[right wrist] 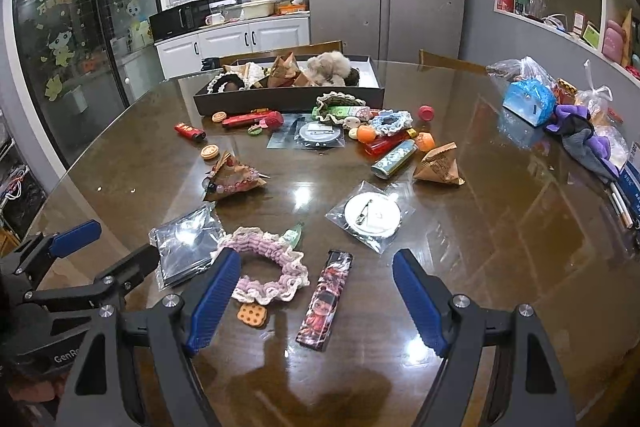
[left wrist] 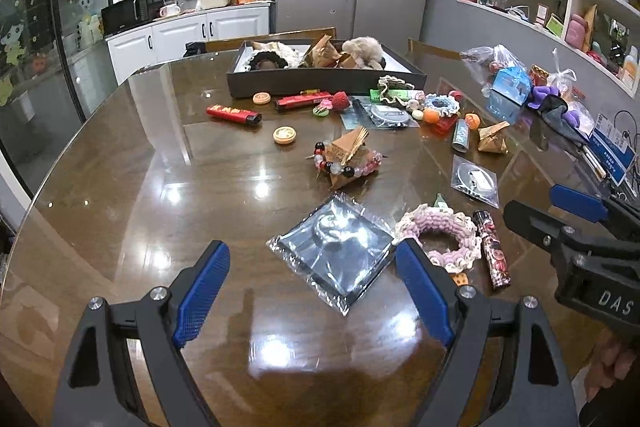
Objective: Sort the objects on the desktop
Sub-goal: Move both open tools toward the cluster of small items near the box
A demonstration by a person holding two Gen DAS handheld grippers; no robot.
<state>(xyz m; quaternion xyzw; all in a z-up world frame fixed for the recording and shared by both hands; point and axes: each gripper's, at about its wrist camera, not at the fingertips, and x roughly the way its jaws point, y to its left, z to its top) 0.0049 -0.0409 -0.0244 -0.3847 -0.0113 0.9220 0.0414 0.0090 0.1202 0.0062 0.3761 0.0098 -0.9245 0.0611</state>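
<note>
progress early | box (left wrist: 320,83) at 12 o'clock holds a few scrunchies, paper wedges | most clutter loose on worktop (left wrist: 120,187) | left gripper (left wrist: 312,287) jaws wide, empty, plastic pouch (left wrist: 336,247) just ahead | right gripper (right wrist: 316,303) jaws wide, empty, over lighter (right wrist: 326,299)
</note>
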